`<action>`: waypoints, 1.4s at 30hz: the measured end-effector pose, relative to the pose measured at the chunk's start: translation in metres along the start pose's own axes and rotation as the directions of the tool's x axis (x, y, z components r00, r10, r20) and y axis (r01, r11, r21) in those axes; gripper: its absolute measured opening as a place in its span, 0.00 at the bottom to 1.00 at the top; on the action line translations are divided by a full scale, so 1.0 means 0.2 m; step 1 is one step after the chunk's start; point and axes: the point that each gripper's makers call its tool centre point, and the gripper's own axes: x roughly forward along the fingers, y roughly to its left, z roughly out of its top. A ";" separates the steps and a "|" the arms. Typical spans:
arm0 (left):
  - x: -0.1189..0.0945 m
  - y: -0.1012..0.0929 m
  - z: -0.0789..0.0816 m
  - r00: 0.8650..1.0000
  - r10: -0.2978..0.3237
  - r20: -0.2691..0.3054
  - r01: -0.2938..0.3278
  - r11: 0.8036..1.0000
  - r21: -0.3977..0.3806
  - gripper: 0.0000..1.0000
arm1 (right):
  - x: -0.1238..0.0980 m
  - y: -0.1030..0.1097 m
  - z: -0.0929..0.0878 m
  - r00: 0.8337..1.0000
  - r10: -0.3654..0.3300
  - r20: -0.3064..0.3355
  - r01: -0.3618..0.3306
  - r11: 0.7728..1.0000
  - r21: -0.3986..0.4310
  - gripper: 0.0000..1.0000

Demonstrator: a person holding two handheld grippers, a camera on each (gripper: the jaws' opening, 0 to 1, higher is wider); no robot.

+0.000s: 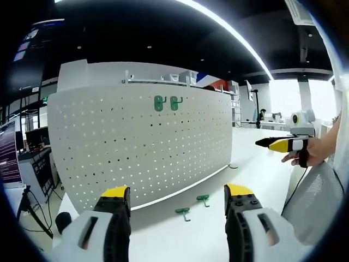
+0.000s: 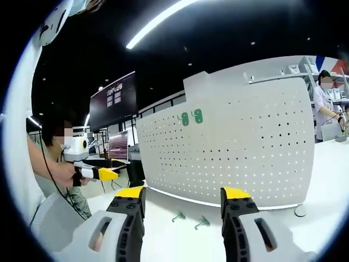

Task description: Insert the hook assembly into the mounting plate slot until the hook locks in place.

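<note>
Left gripper view, from left to right: dark monitors (image 1: pixel 11 158) at the far left edge, then a white pegboard (image 1: pixel 142 142) standing upright on a white table (image 1: pixel 262 158). High on the board, two green hooks (image 1: pixel 166 103) already seated side by side. On the table just in front of the board's foot, two loose green hooks (image 1: pixel 193 207) lying flat, one a little nearer than the other, between the left gripper (image 1: pixel 177 197) jaws as framed. Jaws spread wide, holding nothing. Further right, the right gripper (image 1: pixel 272 144) held in a hand (image 1: pixel 311 155) above the table, well apart from the board; its jaws seen edge-on there and hard to judge.

Right gripper view, same order: the left gripper (image 2: pixel 106 174) at the left, held by a person, then the pegboard (image 2: pixel 229 147) with the mounted pair (image 2: pixel 191 117) up high, and the loose hooks (image 2: pixel 191 220) on the table between the right gripper (image 2: pixel 182 195) jaws, likewise spread and empty.

Step in hand, judged from this: before the pick, neither loose hook grasped yet. Next move likely calls for lowering one gripper over a loose hook, pinching its stem, lifting it, then lining its prongs up with free holes beside the mounted pair and pressing until seated. Flat-lying hooks may slip or tip under the jaws.
</note>
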 end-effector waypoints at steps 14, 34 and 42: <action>0.11 -0.01 -0.03 0.996 -0.073 -0.053 0.077 0.995 0.063 0.71 | 0.01 0.00 -0.01 1.000 0.001 -0.010 -0.001 1.000 0.008 0.53; 0.23 -0.01 -0.13 0.956 -0.226 -0.186 0.258 0.952 0.167 0.70 | 0.01 0.01 -0.04 0.999 0.005 -0.034 -0.005 1.000 0.002 0.51; 0.28 0.02 -0.23 0.918 -0.268 -0.292 0.342 0.908 0.242 0.69 | 0.00 -0.01 -0.05 0.999 -0.004 -0.047 0.004 1.000 0.000 0.50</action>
